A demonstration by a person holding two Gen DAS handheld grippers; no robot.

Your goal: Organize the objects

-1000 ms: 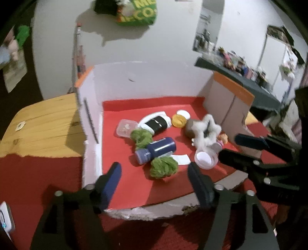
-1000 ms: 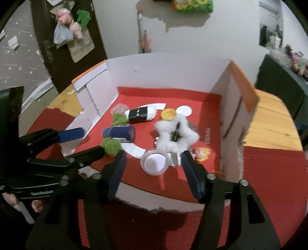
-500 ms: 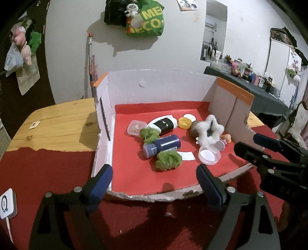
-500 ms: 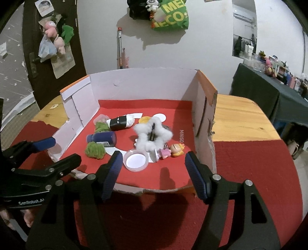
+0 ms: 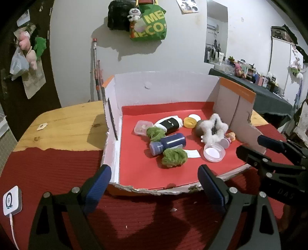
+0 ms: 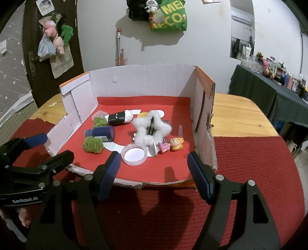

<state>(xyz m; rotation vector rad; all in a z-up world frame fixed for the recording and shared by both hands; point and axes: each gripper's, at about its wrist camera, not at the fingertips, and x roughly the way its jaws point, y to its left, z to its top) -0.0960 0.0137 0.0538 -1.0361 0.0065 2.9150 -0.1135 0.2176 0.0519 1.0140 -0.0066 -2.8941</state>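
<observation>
Two grippers hover at the torn front edge of a cardboard box (image 5: pixel 236 107), both with nothing between their blue-padded fingers. The left gripper (image 5: pixel 154 182) stands wide apart, released. The right gripper (image 6: pixel 154 169) is also unclenched, its jaws opening at this moment, with only the box's edge behind the gap. In the right wrist view the left gripper's black body shows at the left edge, with white lettering that reads roughly "GenRobot.AI".

Just beyond the right gripper lies a clear round lid (image 6: pixel 134 153), on the red liner (image 6: pixel 173 165), which carries the word "MINISO" near the right wall. Beside the lid lie a small doll with a yellow-haired head (image 6: pixel 176 143) and a white fluffy star-shaped clip (image 6: pixel 152 128). To the left, a green fuzzy ball (image 6: pixel 92 144) touches a dark blue bottle (image 6: pixel 100 133) lying on its side; behind them sit a second green ball (image 6: pixel 99 121), a black-and-white roll (image 6: pixel 120 118), a small clear tub (image 5: pixel 142 127) and a yellow cap (image 5: pixel 189 122).

The box rests on a red mat (image 6: pixel 250 163) over a wooden table (image 6: pixel 238 115). On the wall hangs a green bag (image 6: pixel 169 17) with yellow letters, partly legible as "ME" and "ECO:". A small white device (image 5: pixel 11 200) lies on the mat at left.
</observation>
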